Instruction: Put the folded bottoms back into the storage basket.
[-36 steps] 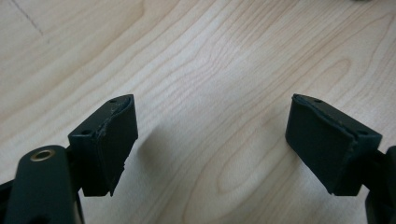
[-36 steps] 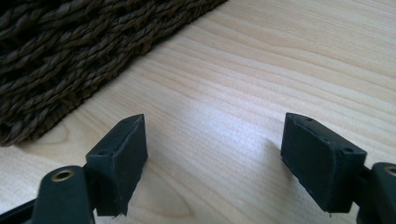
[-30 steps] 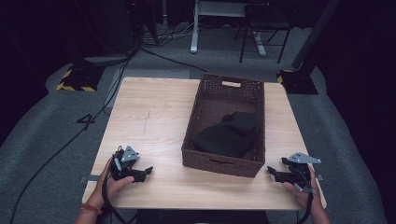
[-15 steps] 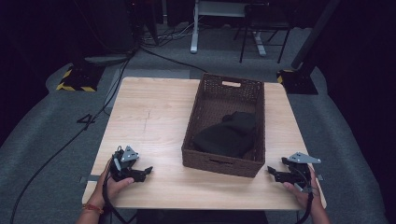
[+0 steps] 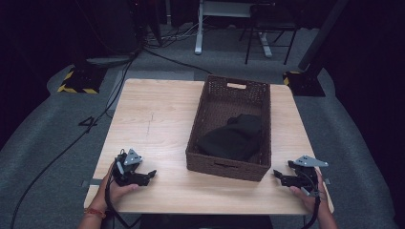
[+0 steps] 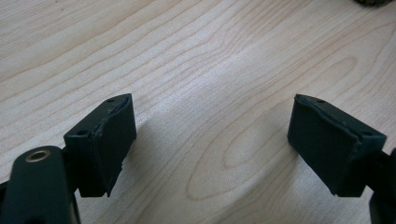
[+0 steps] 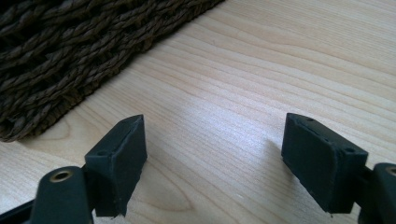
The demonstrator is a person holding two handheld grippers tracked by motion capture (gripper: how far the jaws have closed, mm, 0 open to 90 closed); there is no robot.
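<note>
We rest our left gripper (image 5: 152, 173) and right gripper (image 5: 277, 174) on the table (image 5: 157, 114), jaws wide apart and empty, flanking the wicker basket (image 5: 224, 167) holding black cloth (image 5: 234, 138).

basket (image 5: 228, 164) mid-table (image 5: 153, 119) | cloth (image 5: 234, 138) inside | left gripper (image 5: 152, 174), right gripper (image 5: 276, 174) flanking near edge

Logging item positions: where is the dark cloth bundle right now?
In the high view, the dark cloth bundle lies inside the woven basket, toward its near end, right of table centre.

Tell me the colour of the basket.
Dark brown woven wicker; the basket shows best in the high view, its weave close up in the right gripper view.
</note>
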